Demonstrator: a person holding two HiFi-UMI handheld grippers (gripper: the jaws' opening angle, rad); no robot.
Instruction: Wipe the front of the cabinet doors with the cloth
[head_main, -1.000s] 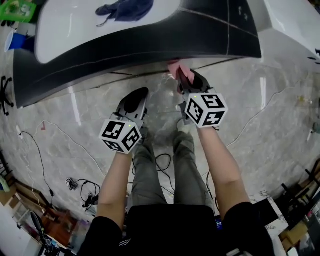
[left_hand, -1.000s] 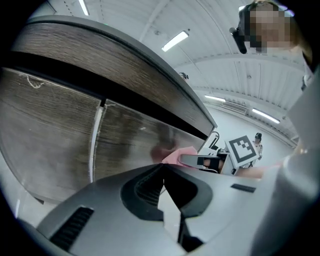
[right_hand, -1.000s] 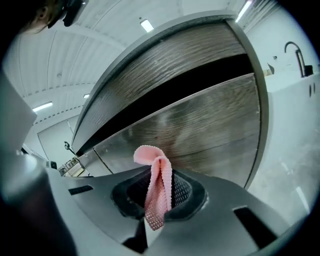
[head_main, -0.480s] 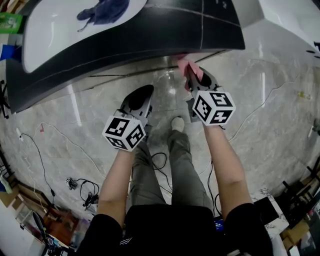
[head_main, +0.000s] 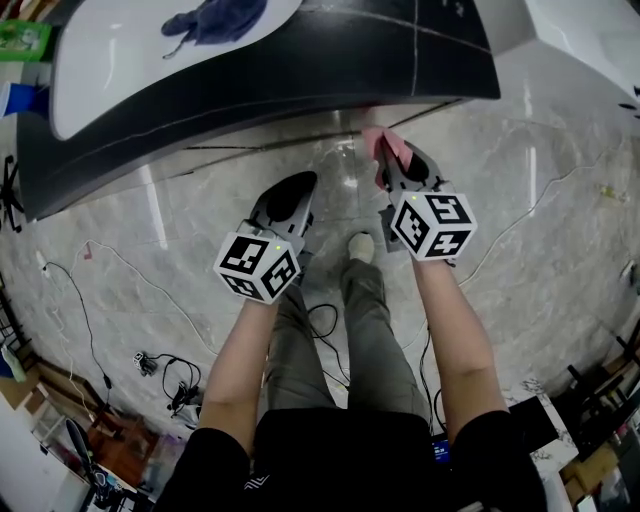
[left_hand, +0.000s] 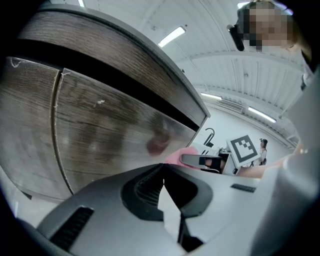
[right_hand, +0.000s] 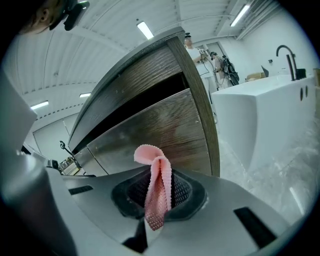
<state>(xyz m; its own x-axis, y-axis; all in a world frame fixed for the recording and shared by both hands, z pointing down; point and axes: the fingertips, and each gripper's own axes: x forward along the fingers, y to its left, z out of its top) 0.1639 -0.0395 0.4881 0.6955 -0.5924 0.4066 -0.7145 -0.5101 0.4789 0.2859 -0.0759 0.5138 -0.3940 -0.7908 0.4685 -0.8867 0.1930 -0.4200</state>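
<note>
A pink cloth (right_hand: 156, 186) is pinched between the jaws of my right gripper (right_hand: 158, 176), which is shut on it. In the head view the right gripper (head_main: 392, 160) holds the pink cloth (head_main: 384, 145) close to the base of the wood-grain cabinet doors (right_hand: 165, 131), under the dark counter edge (head_main: 300, 85). My left gripper (head_main: 290, 190) hangs further left and lower, shut with nothing in it. Its view shows the left gripper (left_hand: 163, 172) facing the cabinet doors (left_hand: 100, 135), with the pink cloth (left_hand: 180, 156) at the right.
A white counter top (head_main: 130, 50) carries a dark blue cloth (head_main: 215, 18). A white sink unit (right_hand: 260, 115) stands right of the cabinet. Cables (head_main: 90, 300) trail over the marble floor at the left, and the person's legs (head_main: 340, 330) stand behind the grippers.
Both grippers have shifted slightly right along the cabinet front, the right one carrying the pink cloth with it. The counter edge sits a little further left in view.
</note>
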